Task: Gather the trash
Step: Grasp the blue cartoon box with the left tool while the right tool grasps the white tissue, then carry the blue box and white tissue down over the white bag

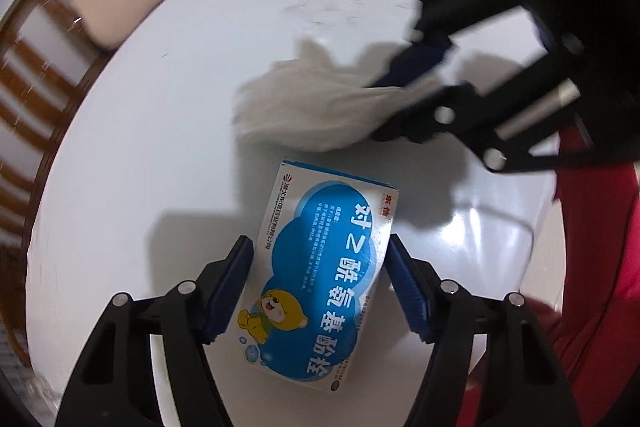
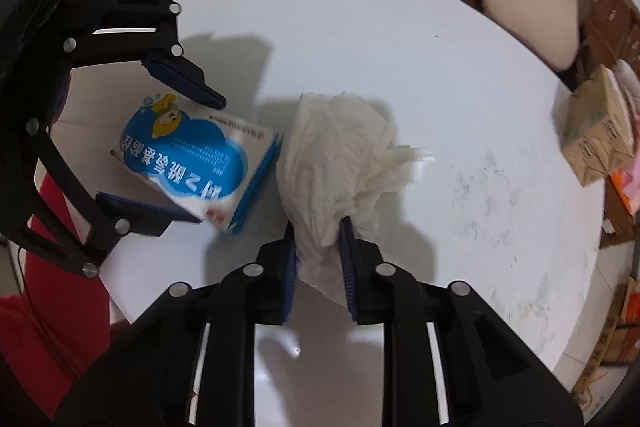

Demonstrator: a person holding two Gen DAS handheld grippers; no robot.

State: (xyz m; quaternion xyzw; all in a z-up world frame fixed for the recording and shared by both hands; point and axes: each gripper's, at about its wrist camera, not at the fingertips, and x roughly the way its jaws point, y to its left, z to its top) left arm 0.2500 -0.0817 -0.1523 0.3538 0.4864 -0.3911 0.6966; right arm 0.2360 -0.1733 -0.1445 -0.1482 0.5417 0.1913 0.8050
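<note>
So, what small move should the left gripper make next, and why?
Probably close a little more on the blue medicine box: the left gripper straddles it, though a gap shows beside one pad. The right gripper already pinches the crumpled tissue.

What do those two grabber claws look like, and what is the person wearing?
Both the left gripper and the right gripper are black plastic frames with cut-out slots, round silver rivets at the joints, and ribbed dark blue pads inside each finger. The person wears red clothing.
</note>
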